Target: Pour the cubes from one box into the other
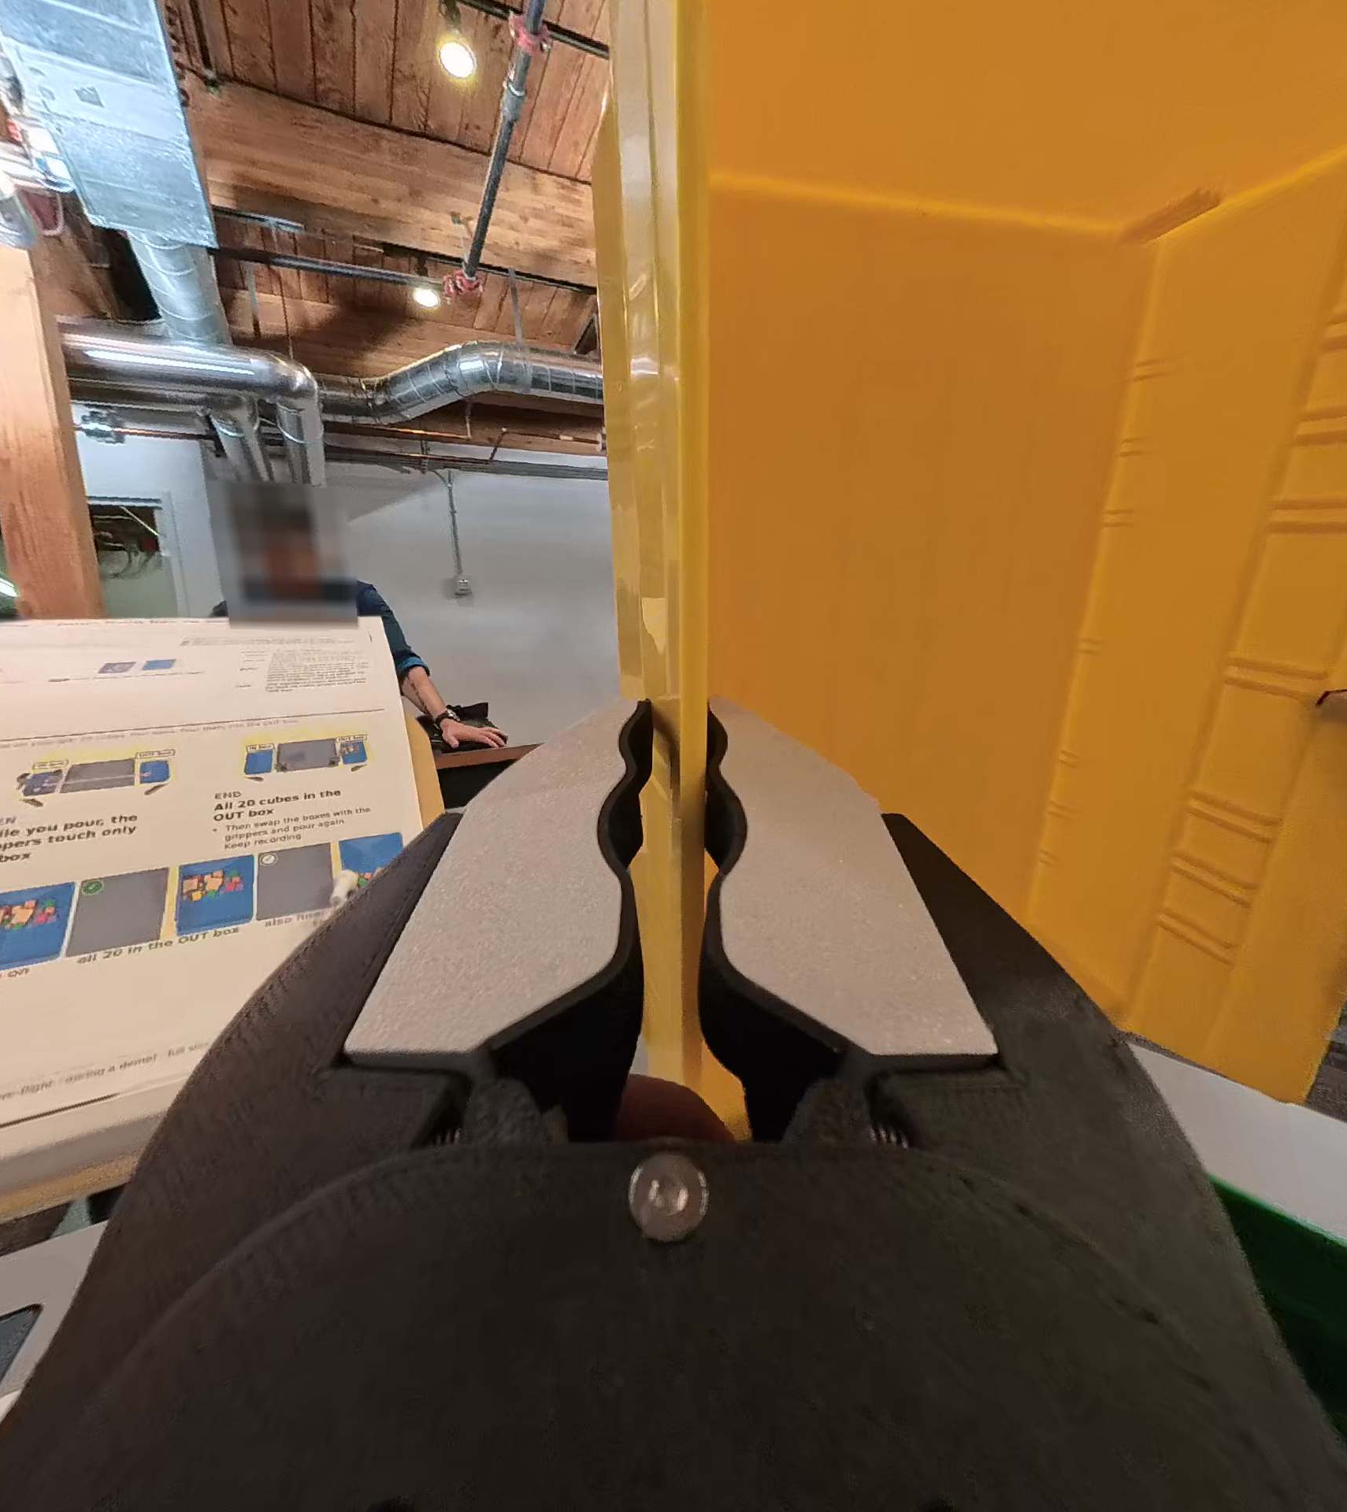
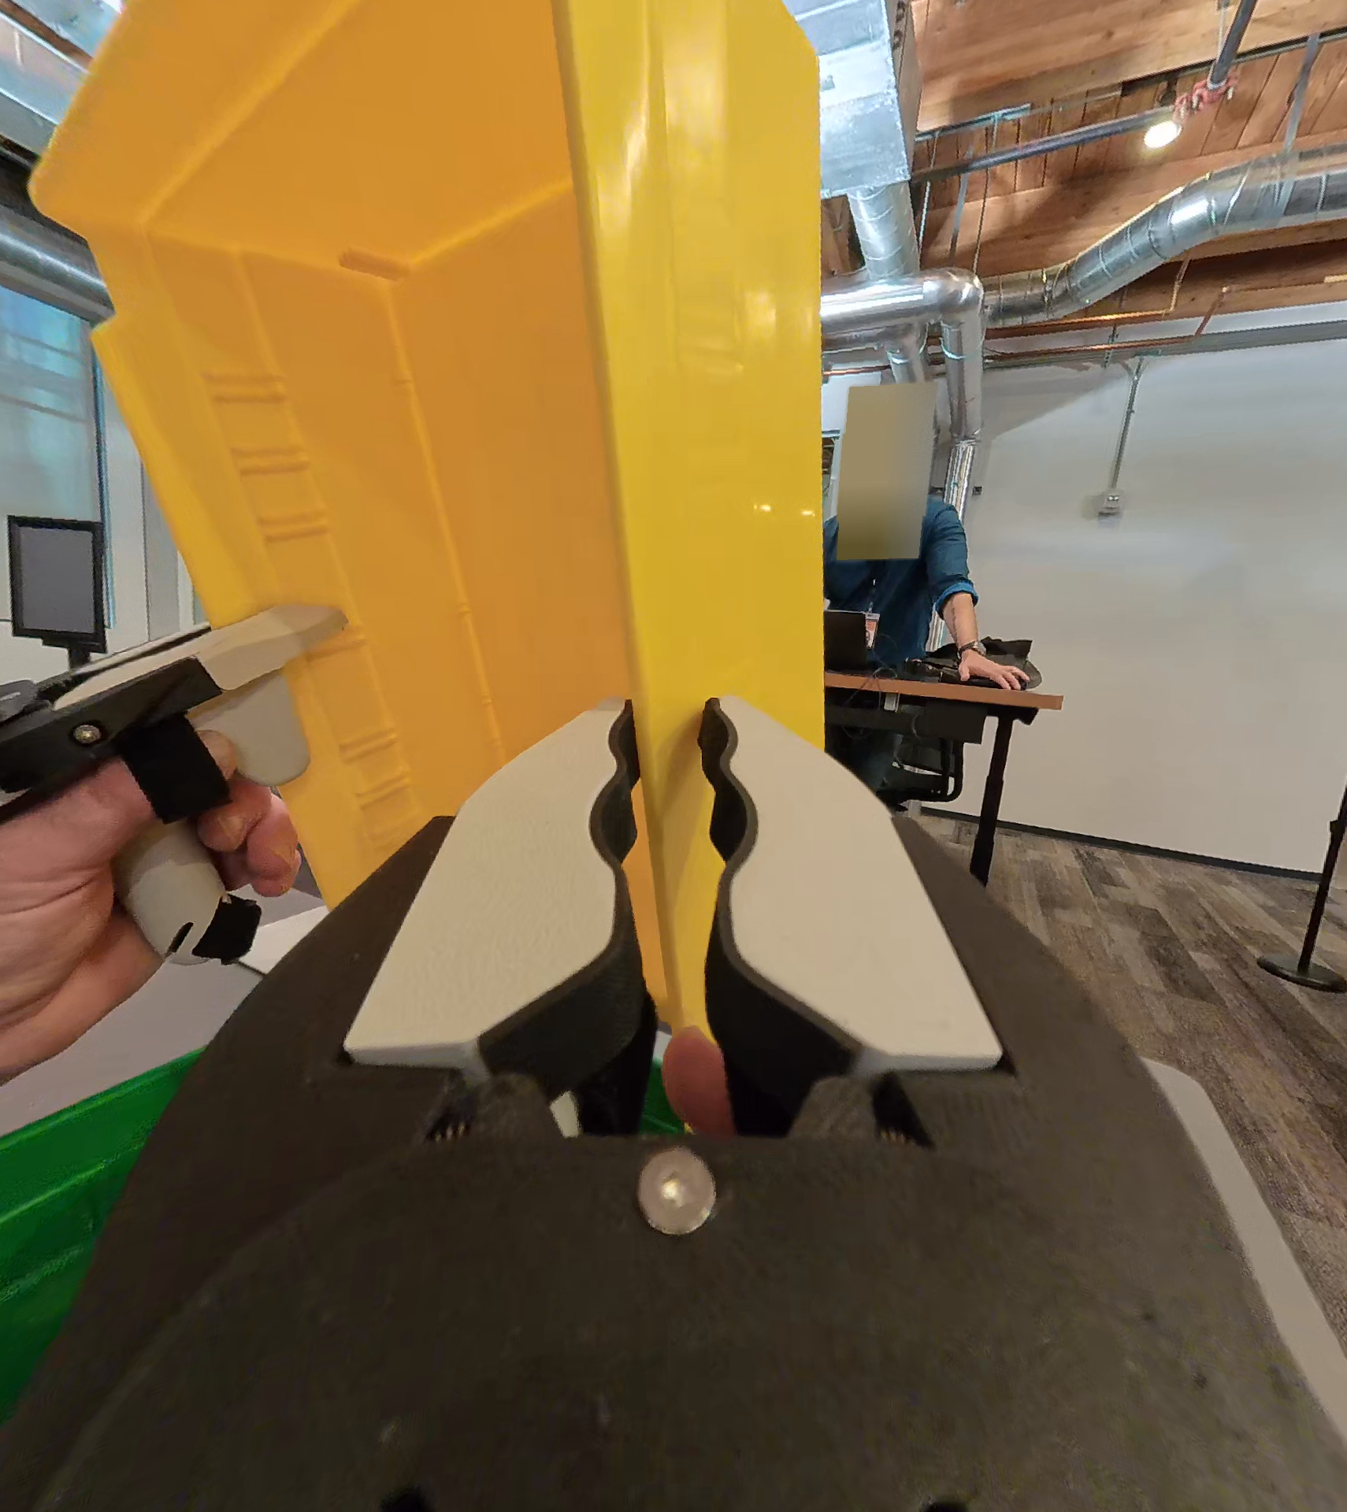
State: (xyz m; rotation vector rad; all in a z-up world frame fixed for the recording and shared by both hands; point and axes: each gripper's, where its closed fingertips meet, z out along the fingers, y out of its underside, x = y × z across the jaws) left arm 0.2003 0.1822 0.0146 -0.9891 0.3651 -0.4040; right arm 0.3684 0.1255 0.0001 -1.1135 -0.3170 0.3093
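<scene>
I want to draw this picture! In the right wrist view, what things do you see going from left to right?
Hand holding the left gripper → yellow box → right gripper clamping its wall → person at a desk → black post stand.

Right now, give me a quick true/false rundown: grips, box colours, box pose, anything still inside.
1. Both grippers are shut on the yellow box. True: the left gripper and the right gripper each pinch a side wall.
2. The yellow box sits flat on the table. False: it is lifted and tipped up on end.
3. A green box lies below it. True.
4. The yellow box is full of cubes. False: the interior that shows is bare.
5. The left gripper is out of the right wrist view. False: it shows there, on the far wall.
</scene>
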